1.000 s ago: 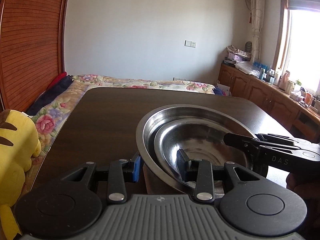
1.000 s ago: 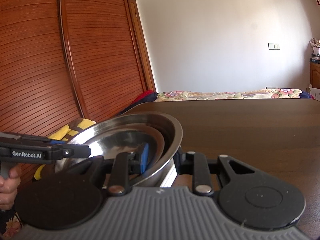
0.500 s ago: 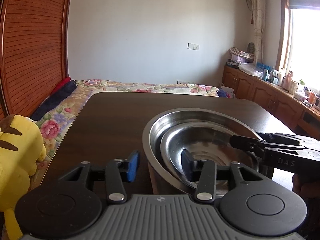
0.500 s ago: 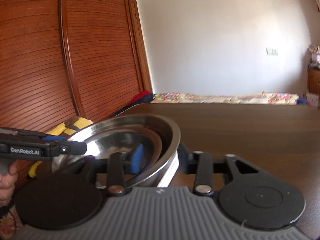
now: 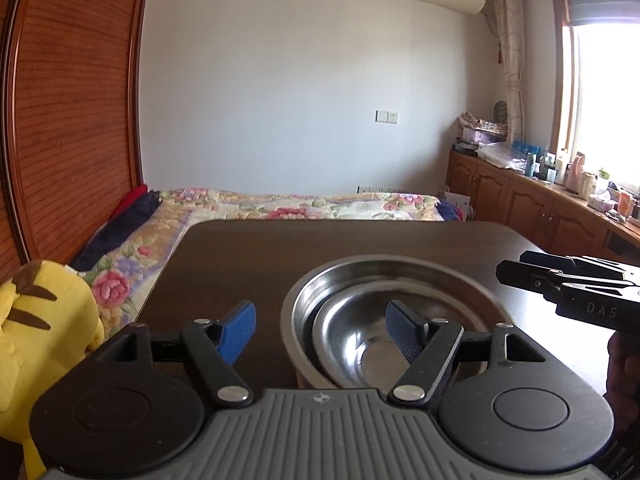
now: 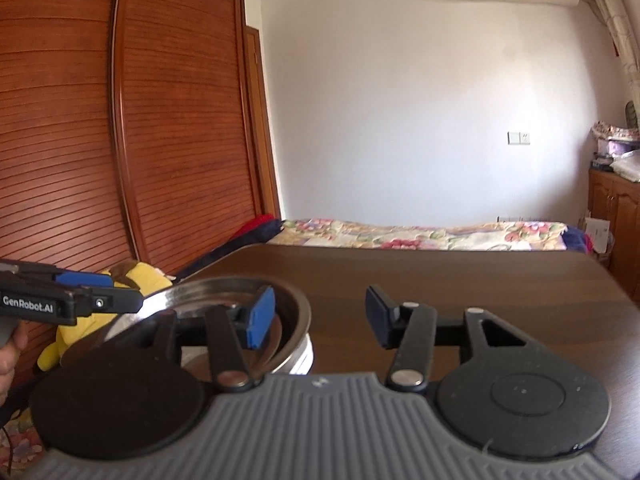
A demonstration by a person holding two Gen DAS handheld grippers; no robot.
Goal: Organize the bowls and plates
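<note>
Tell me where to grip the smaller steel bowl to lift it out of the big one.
Grip the smaller bowl by its thin rim, one finger inside and one outside. It lies tilted inside the big bowl, so come from above at the left wrist camera's near side, where its rim looks to stand clear of the big bowl's wall.

A second ago the left gripper (image 5: pixel 322 332) straddled the near wall of the large steel bowl (image 5: pixel 394 276), fingers close around it; now they stand wide apart and clear of the rim; the right gripper (image 6: pixel 320 316) has likewise spread and drawn back; the bowl, with the smaller bowl (image 5: pixel 360 344) inside, sits lower before both.
</note>
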